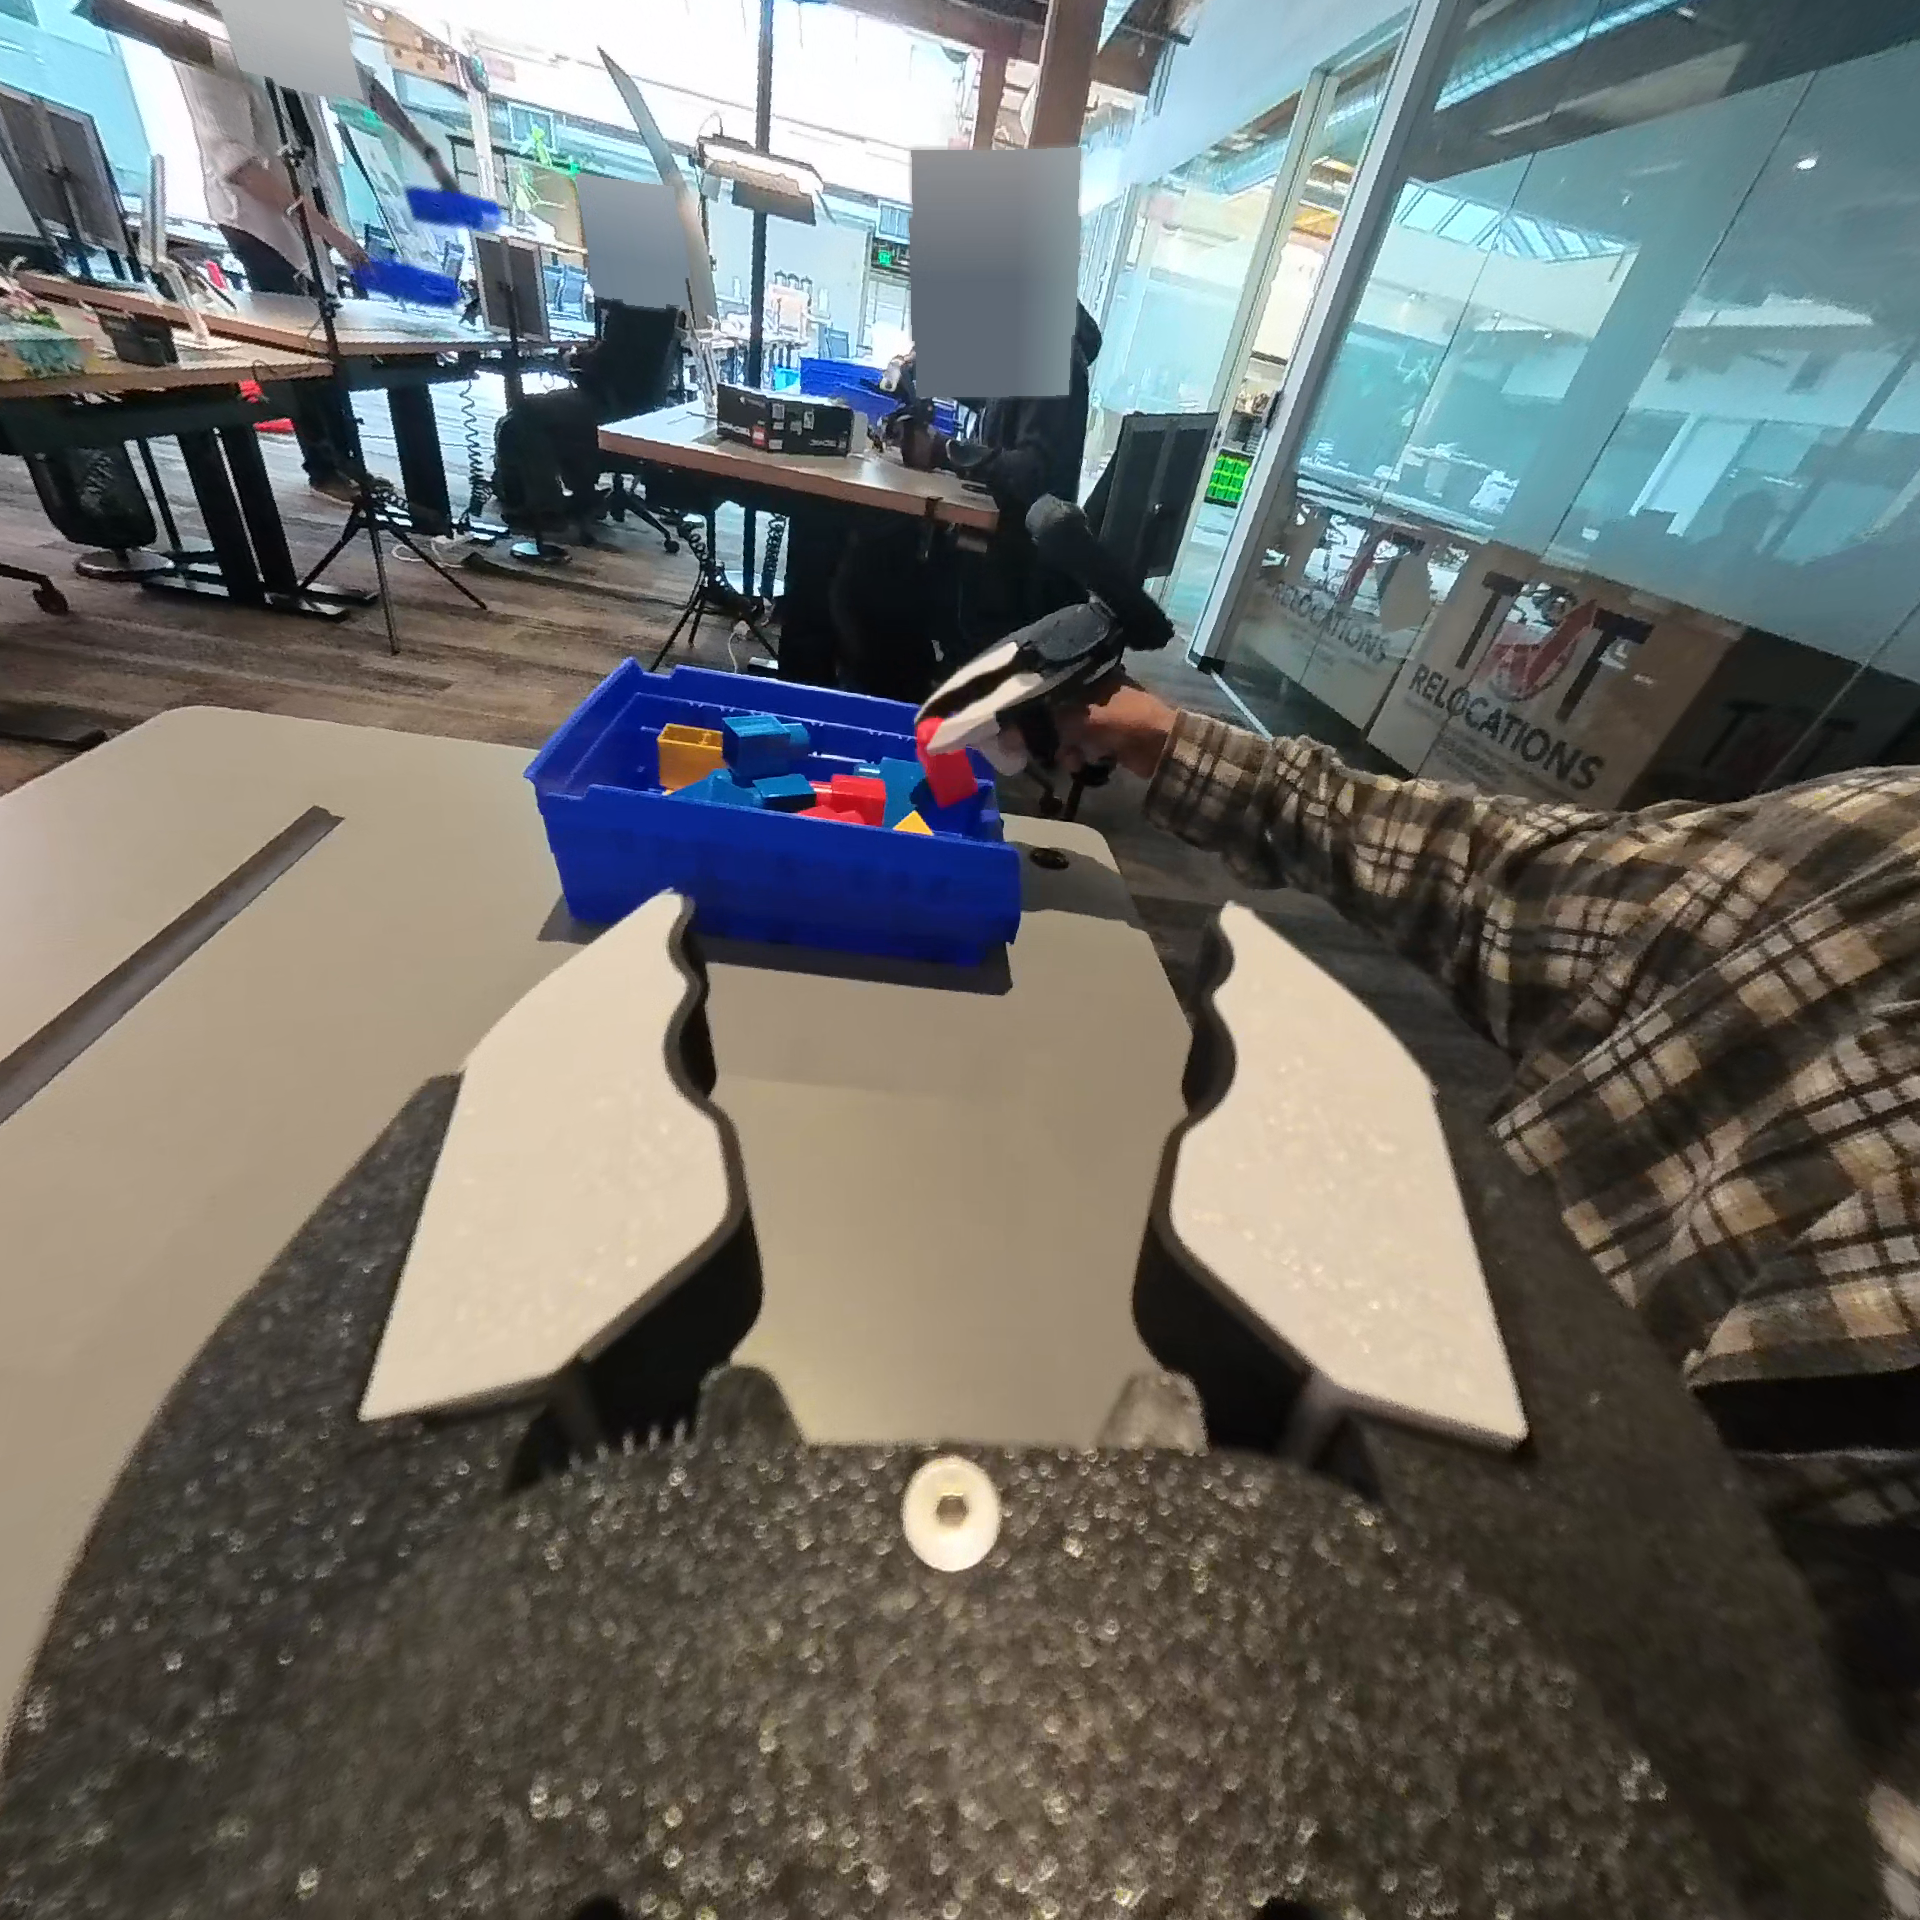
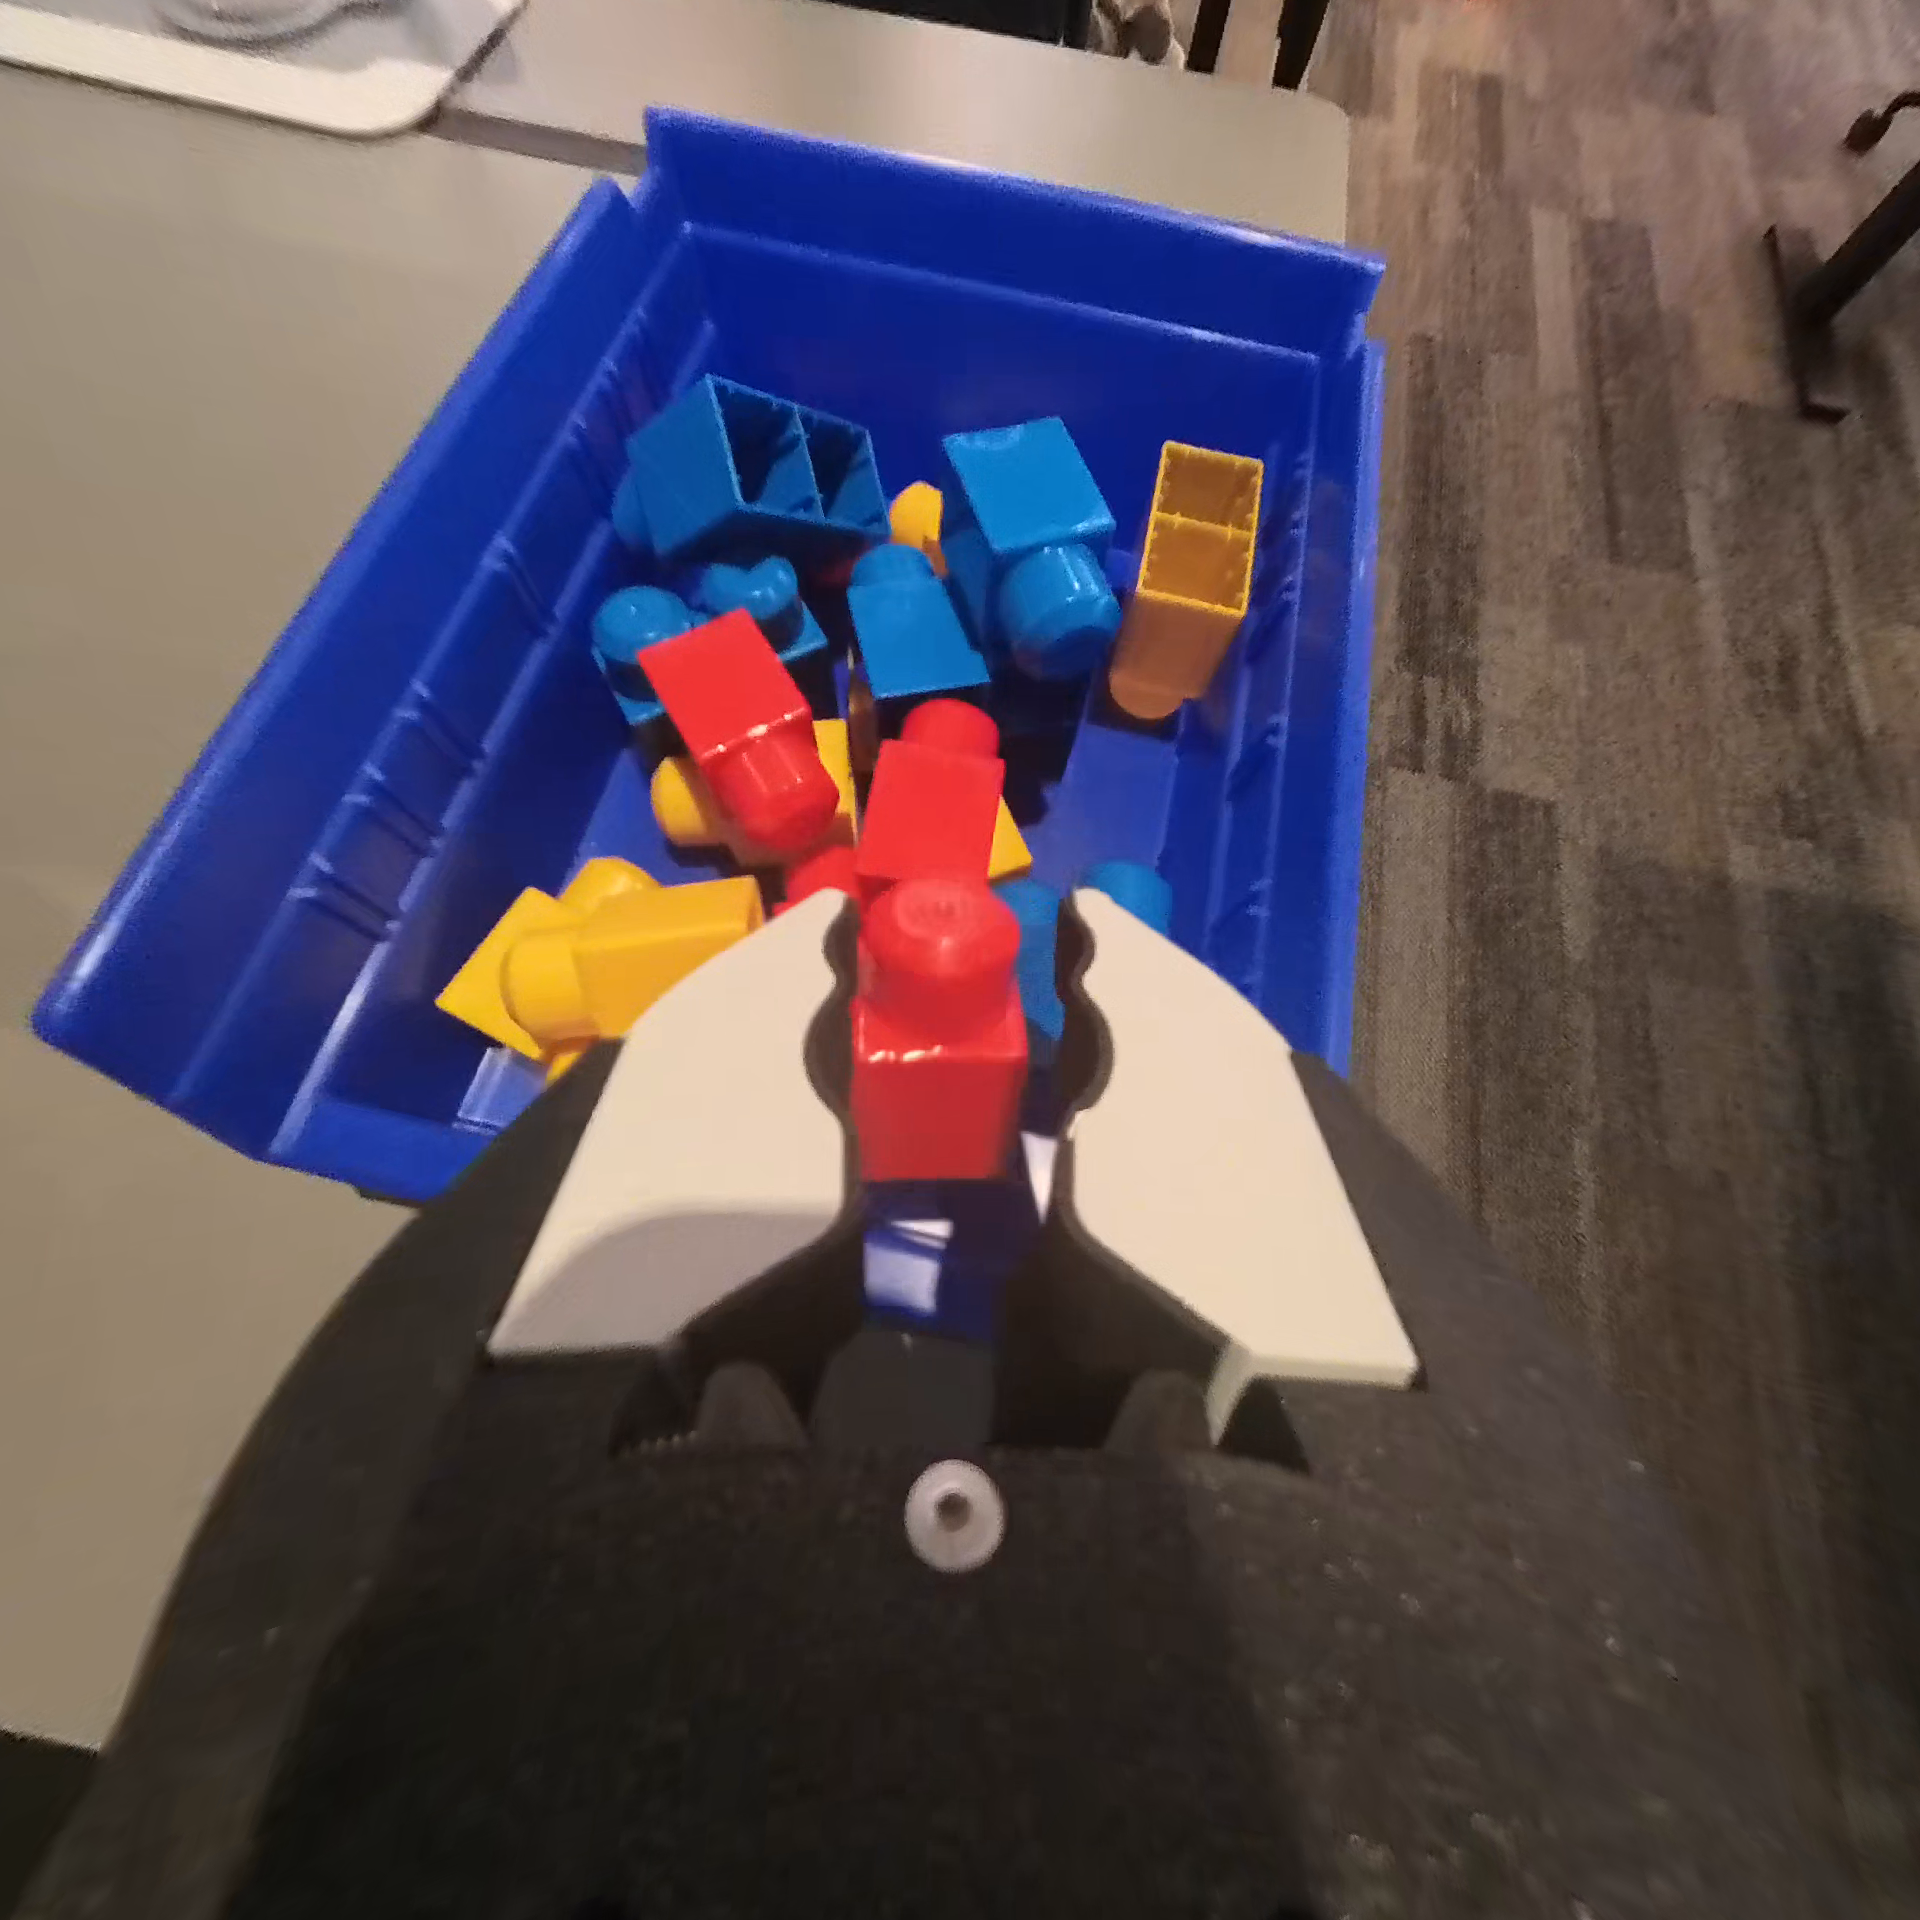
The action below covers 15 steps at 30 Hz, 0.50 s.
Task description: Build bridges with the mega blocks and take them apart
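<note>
A blue bin (image 1: 790, 883) (image 2: 416, 727) on the grey table (image 1: 208, 1039) holds several red, blue and yellow mega blocks (image 2: 904, 623). My right gripper (image 2: 956, 914) is shut on a red block (image 2: 935, 1060) with one stud, held just above the bin's near right end. In the left wrist view the right gripper (image 1: 951, 727) shows over the bin's right end with the red block (image 1: 948, 774) in it, held by a hand with a plaid sleeve. My left gripper (image 1: 951, 914) is open and empty above the table, in front of the bin.
The table's right edge (image 1: 1132, 904) lies just past the bin, with carpet floor (image 2: 1662, 727) beyond. A dark slot (image 1: 166, 945) runs across the table at the left. Behind are desks (image 1: 810, 468), chairs, tripods, people and a glass wall (image 1: 1558, 416). The left gripper's tips are roughly 45 cm from the right gripper's.
</note>
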Each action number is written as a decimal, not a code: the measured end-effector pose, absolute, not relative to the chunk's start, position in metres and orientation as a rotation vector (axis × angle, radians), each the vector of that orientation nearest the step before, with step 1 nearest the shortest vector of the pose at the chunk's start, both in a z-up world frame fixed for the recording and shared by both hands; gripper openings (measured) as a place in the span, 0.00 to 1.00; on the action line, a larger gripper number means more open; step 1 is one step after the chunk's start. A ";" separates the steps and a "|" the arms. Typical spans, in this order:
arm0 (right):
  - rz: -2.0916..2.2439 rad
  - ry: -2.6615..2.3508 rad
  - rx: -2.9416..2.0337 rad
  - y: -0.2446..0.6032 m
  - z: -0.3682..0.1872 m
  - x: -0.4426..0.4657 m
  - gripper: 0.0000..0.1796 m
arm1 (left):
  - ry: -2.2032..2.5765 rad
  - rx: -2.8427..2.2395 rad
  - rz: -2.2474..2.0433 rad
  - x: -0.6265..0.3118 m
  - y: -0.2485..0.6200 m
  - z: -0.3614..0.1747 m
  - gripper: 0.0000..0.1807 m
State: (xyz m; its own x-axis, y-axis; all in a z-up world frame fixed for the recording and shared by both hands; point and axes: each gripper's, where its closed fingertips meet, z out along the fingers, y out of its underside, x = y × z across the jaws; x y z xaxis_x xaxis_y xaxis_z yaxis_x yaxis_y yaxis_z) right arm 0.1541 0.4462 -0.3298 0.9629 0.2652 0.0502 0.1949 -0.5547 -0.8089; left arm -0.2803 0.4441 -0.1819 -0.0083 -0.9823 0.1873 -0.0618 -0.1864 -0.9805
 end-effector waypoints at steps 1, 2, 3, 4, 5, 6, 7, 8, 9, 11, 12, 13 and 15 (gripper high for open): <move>0.114 -0.314 -2.153 0.448 -0.325 0.152 0.22 | 1.170 -1.387 -1.326 -0.281 0.444 -0.182 0.50; 0.130 -0.303 -2.126 0.451 -0.318 0.151 0.24 | 1.168 -1.386 -1.325 -0.281 0.444 -0.182 0.50; 0.150 -0.300 -2.092 0.454 -0.308 0.147 0.25 | 1.164 -1.383 -1.328 -0.282 0.444 -0.181 0.49; 0.178 -0.305 -2.054 0.457 -0.296 0.141 0.25 | 1.159 -1.378 -1.333 -0.282 0.444 -0.180 0.49; 0.209 -0.314 -2.011 0.460 -0.282 0.133 0.26 | 1.156 -1.375 -1.339 -0.282 0.444 -0.179 0.49; 0.240 -0.331 -1.964 0.463 -0.267 0.122 0.26 | 1.155 -1.374 -1.344 -0.282 0.444 -0.179 0.49; 0.271 -0.356 -1.912 0.467 -0.251 0.108 0.26 | 1.154 -1.373 -1.344 -0.282 0.444 -0.179 0.48; 0.303 -0.387 -1.858 0.470 -0.234 0.092 0.27 | 1.154 -1.374 -1.341 -0.282 0.445 -0.179 0.48; 0.340 -0.425 -1.803 0.472 -0.219 0.072 0.28 | 1.155 -1.375 -1.340 -0.282 0.445 -0.180 0.48; 0.415 -0.520 -1.702 0.476 -0.196 0.027 0.28 | 1.156 -1.380 -1.338 -0.281 0.446 -0.181 0.48; 0.448 -0.566 -1.672 0.479 -0.190 0.004 0.28 | 1.156 -1.383 -1.336 -0.281 0.446 -0.181 0.48; 0.488 -0.612 -1.646 0.481 -0.188 -0.019 0.28 | 1.156 -1.385 -1.335 -0.281 0.446 -0.182 0.48; 0.565 -0.698 -1.630 0.488 -0.195 -0.063 0.28 | 1.158 -1.389 -1.336 -0.281 0.447 -0.183 0.48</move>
State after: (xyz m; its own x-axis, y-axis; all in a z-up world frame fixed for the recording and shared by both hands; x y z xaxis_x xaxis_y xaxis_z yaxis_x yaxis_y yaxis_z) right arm -0.0634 0.4883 -0.1949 0.7003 0.7136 0.0177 0.1318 -0.1050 -0.9857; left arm -0.2809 0.4467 -0.1832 -0.0057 -0.9806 0.1958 -0.0546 -0.1952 -0.9792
